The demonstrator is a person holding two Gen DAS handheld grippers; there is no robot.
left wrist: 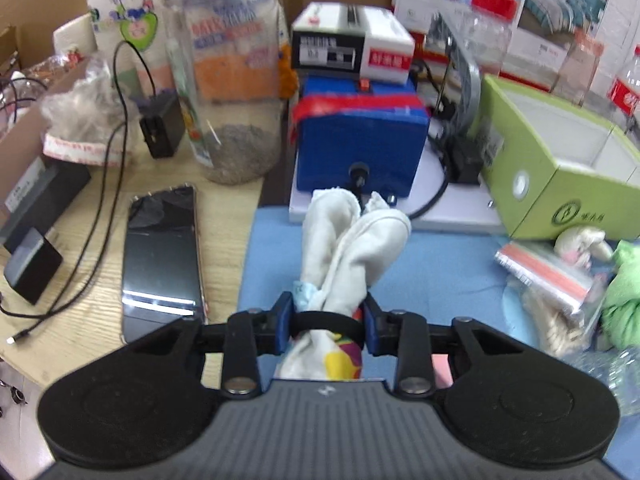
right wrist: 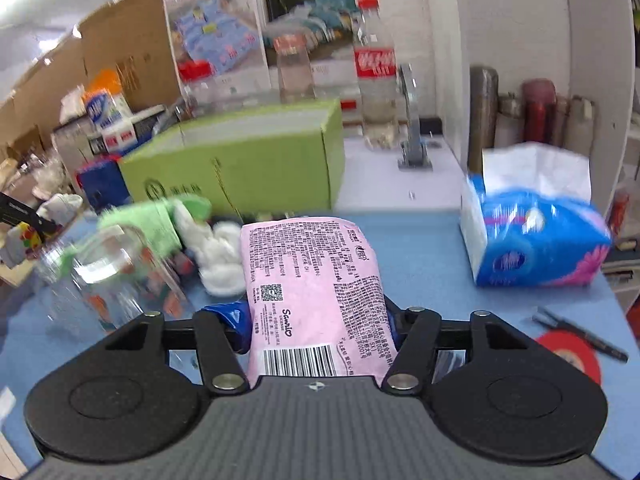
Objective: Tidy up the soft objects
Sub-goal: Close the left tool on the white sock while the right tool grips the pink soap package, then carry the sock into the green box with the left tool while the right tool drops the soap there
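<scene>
While our left gripper (left wrist: pixel 326 322) is clenched around a bunched white sock (left wrist: pixel 352 240) with a colourful printed patch near its lower end, the sock's free ends stick up ahead of the fingers, above the blue mat (left wrist: pixel 440 272) and in front of a blue box (left wrist: pixel 360 148). Our right gripper (right wrist: pixel 320 328) grasps a pink tissue packet (right wrist: pixel 312 280) above that mat, with a green cloth (right wrist: pixel 152 220) and white cotton pads (right wrist: pixel 220 256) to the left and a blue tissue pack (right wrist: pixel 532 240) well to the right.
</scene>
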